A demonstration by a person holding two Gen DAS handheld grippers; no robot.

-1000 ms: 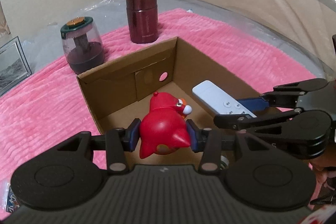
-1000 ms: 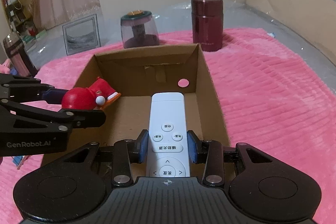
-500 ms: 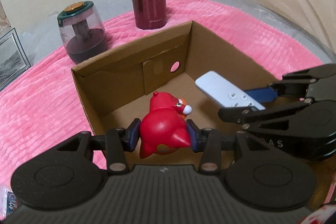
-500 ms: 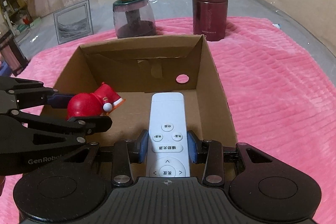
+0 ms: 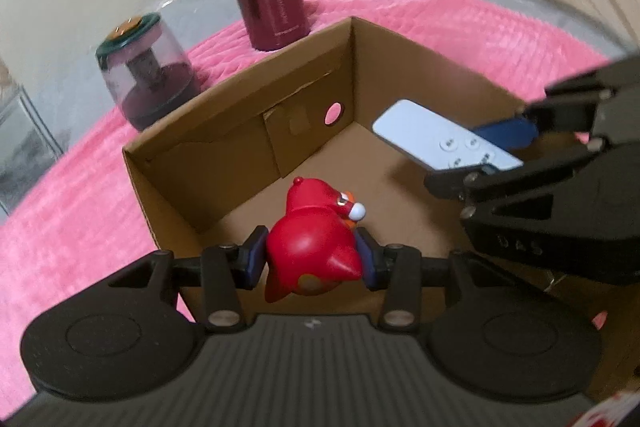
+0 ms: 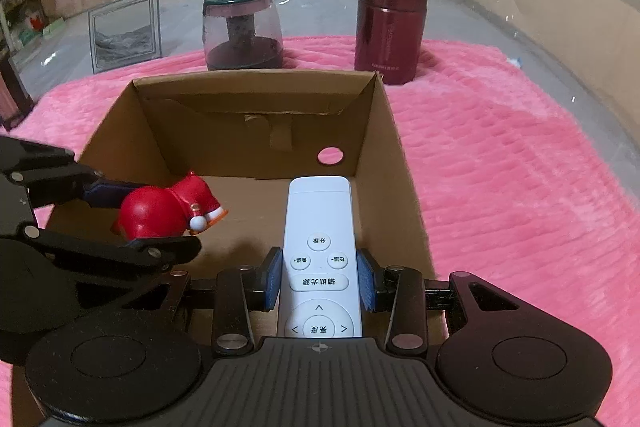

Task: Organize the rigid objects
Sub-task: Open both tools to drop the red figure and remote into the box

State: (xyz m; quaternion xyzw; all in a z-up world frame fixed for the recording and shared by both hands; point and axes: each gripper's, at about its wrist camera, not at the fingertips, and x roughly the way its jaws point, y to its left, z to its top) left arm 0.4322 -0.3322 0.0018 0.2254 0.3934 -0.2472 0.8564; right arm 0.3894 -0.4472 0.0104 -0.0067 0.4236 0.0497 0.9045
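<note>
Pink ribbed blanket (image 6: 500, 155) covers the work surface, with clear plastic sheeting and plain walls behind it. At far left in the right wrist view a framed picture (image 6: 125, 30) stands propped upright off the blanket. Next comes a clear jar (image 6: 242, 29) with a green lid, then a maroon flask (image 6: 390, 27); both stand upright on the blanket just behind the box's back wall.

An open cardboard box (image 6: 384, 131) sits in the middle of the blanket, its back wall pierced by a round hole.

Your left gripper (image 5: 311, 259) is clamped on a red toy (image 5: 310, 247), blue pads pressed to both its sides. You hold the toy over the left half of the box; whether it touches the floor cannot be told.

Your right gripper (image 6: 319, 285) is clamped on a white remote (image 6: 319, 247), pads against its long edges near the buttons. The remote points toward the back wall, along the right side of the box and close to the right wall. Its far end lies low inside the box; contact with the floor cannot be confirmed.

Toy and remote are apart.
</note>
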